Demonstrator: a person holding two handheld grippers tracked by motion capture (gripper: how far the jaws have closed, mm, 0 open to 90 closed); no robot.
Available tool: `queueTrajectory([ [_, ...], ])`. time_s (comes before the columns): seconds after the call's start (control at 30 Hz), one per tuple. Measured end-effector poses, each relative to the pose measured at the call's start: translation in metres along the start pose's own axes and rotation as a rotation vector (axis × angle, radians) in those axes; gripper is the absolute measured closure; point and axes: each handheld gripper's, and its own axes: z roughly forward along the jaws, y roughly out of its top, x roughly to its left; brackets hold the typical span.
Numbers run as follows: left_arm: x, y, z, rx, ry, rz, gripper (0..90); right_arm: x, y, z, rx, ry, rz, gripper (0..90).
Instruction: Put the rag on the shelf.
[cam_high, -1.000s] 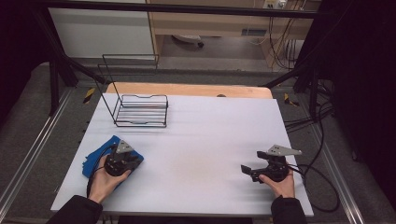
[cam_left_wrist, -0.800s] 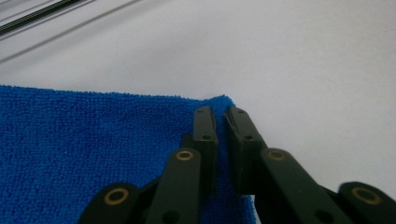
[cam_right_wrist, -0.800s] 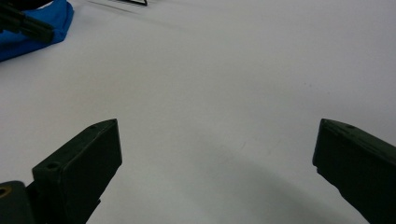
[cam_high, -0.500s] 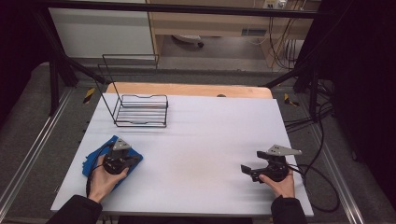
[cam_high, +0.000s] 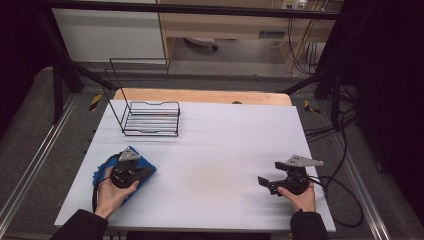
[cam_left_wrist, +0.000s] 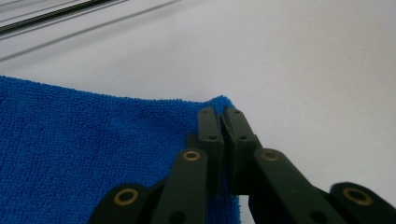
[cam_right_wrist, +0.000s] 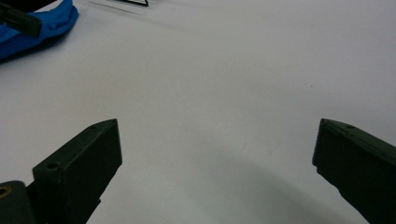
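Observation:
A blue cloth (cam_high: 141, 161) lies at the near left of the white table (cam_high: 225, 145). My left gripper (cam_high: 146, 173) rests on it. In the left gripper view its jaws (cam_left_wrist: 223, 117) are pressed together on the corner of the blue cloth (cam_left_wrist: 93, 144), with terry fabric pinched between the pads. My right gripper (cam_high: 264, 183) lies low at the near right, held by a hand. Its jaws (cam_right_wrist: 217, 140) stand wide apart over bare table with nothing between them. The right gripper view has the blue cloth (cam_right_wrist: 44, 23) far off at its top left.
A black wire rack (cam_high: 150, 119) stands at the back left of the table. A wooden board (cam_high: 200, 95) runs along the far edge. Cables (cam_high: 340, 190) trail off the right side. Metal rails flank the table.
My left hand has shifted slightly on the cloth, and the cloth's outline around it has changed a little. The right hand has kept still.

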Motion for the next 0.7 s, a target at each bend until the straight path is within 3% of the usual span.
queueTrajectory([
  [0.7,-0.052,0.016,0.01,-0.015,-0.049,0.032,86.3,0.0,0.0,0.001,0.001,-0.006,-0.002,1.9],
])
